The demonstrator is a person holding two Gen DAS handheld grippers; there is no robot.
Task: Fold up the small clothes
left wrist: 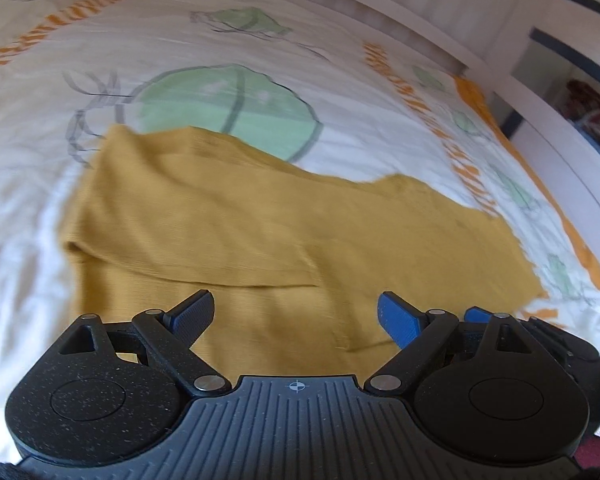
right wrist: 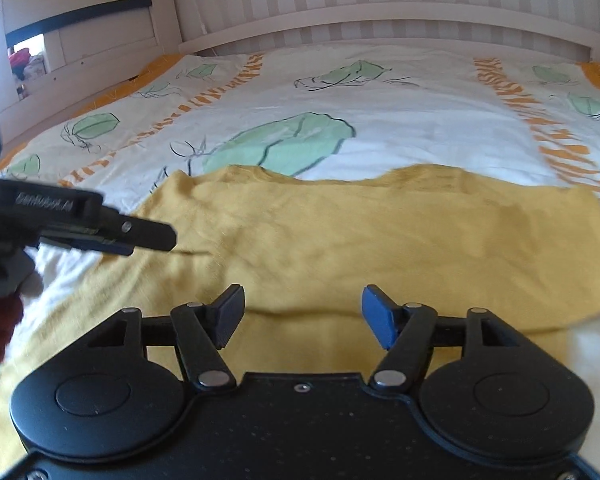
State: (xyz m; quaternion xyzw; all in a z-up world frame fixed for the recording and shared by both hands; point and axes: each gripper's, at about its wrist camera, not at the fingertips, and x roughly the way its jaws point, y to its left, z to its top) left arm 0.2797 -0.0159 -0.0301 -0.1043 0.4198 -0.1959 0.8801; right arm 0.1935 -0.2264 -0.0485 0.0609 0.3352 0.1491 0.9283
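Mustard garment [right wrist: 340,240] folded on bedspread [right wrist: 420,120]

Soft daylight fills both views, bright and even, with no hard glare. The white bedcover [left wrist: 40,200] washes out towards the lower left of the left wrist view, where detail is lost. The yellow garment [left wrist: 228,216] is smeared by motion blur there, its weave and edges soft; in the right wrist view the garment [right wrist: 380,232] is also slightly blurred. Faint shadows lie under the folded edge. Fisheye distortion bends the headboard [right wrist: 380,20] and bed edges into curves near the frame borders
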